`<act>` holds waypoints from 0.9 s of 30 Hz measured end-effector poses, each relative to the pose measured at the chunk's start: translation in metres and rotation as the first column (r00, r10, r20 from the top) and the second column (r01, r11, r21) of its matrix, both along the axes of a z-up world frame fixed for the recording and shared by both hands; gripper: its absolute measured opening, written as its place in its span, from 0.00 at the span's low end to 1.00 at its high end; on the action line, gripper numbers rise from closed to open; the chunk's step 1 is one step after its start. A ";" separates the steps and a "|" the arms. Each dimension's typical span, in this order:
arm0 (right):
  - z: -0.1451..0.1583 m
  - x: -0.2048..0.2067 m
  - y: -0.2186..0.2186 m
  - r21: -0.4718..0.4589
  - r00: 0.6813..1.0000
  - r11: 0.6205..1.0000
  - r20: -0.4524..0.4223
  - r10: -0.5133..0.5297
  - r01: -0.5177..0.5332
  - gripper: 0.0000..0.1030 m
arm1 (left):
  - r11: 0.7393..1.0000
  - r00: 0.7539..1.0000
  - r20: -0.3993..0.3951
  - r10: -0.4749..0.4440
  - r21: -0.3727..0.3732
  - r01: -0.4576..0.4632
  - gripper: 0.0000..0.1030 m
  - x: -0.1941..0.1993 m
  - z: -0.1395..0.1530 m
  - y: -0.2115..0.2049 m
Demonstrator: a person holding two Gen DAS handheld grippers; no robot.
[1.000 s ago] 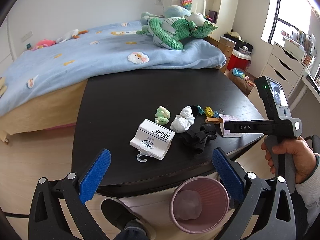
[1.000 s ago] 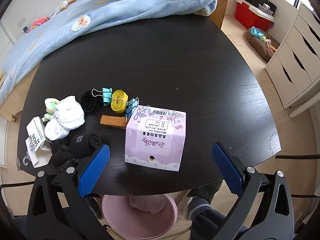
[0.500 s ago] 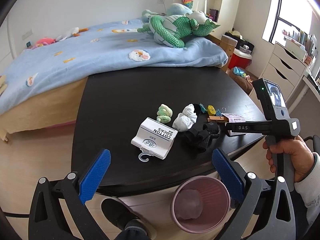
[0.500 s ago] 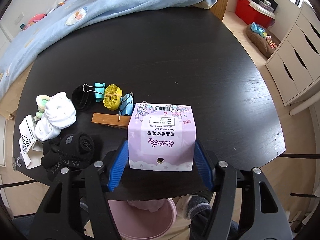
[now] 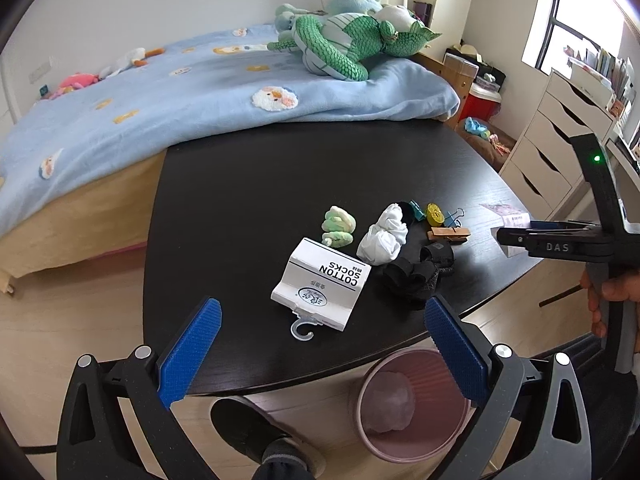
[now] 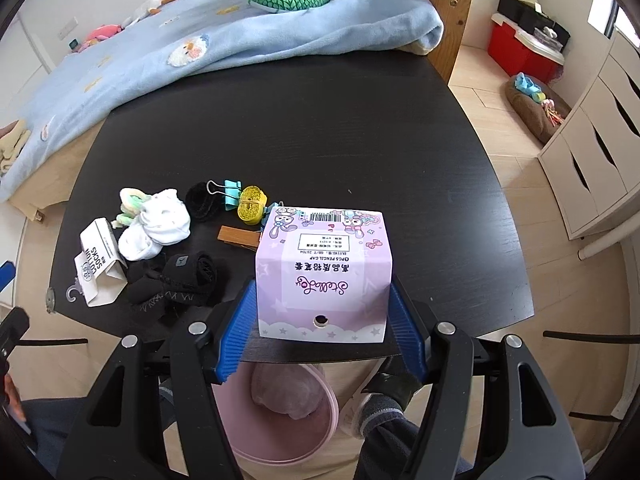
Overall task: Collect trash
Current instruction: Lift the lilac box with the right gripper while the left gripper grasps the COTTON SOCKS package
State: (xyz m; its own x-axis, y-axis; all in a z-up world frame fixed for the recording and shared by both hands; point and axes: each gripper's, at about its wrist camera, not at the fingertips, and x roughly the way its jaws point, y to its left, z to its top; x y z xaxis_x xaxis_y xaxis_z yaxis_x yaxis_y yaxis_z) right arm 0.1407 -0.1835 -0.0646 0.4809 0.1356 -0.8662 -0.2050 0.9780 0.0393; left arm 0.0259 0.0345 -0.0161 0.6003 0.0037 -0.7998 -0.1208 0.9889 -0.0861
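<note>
The right gripper has its jaws pinching the pink box by both sides, at the worktop's near edge, 6 o'clock. The pink bin stands on the floor directly below. The left gripper hangs with jaws spread and empty over the sock card. Socks and clips lie at 9 o'clock of the box.

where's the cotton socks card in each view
Left wrist: cotton socks card lies low in the centre, on the black table, between the open left tongs.
Right wrist: cotton socks card at the far left, near the table edge.
Shared landmark: white sock bundle beside it.
</note>
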 end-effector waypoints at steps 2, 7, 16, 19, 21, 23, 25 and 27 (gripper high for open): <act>0.008 -0.002 -0.001 0.007 1.000 1.000 0.006 0.018 -0.018 0.61 | 0.999 0.999 -0.009 -0.043 -0.001 0.043 0.95 0.009 -0.002 0.000; 0.017 -0.005 -0.002 0.022 0.999 0.998 0.011 0.050 -0.051 0.61 | 0.985 0.984 -0.063 -0.168 0.024 0.169 0.95 0.032 -0.016 -0.001; 0.020 -0.006 0.000 0.033 0.997 0.996 0.011 0.080 -0.081 0.61 | 0.964 0.954 -0.167 -0.251 0.041 0.261 0.95 0.057 -0.050 -0.003; 0.019 -0.005 0.001 0.033 0.996 0.996 0.009 0.088 -0.088 0.61 | 0.962 0.948 -0.195 -0.252 0.054 0.267 0.95 0.063 -0.059 -0.001; 0.019 -0.005 0.001 0.034 0.996 0.995 0.006 0.092 -0.092 0.61 | 0.963 0.946 -0.206 -0.251 0.050 0.266 0.95 0.066 -0.063 0.001; 0.018 -0.004 0.000 0.033 0.996 0.995 0.004 0.093 -0.093 0.61 | 0.964 0.945 -0.216 -0.245 0.048 0.261 0.93 0.068 -0.067 0.004; 0.017 -0.003 0.000 0.032 0.996 0.995 0.003 0.093 -0.093 0.61 | 0.965 0.945 -0.216 -0.247 0.034 0.260 0.82 0.069 -0.068 0.004; 0.015 -0.002 0.000 0.031 0.996 0.995 0.000 0.093 -0.093 0.61 | 0.966 0.942 -0.228 -0.246 0.025 0.258 0.69 0.069 -0.070 0.005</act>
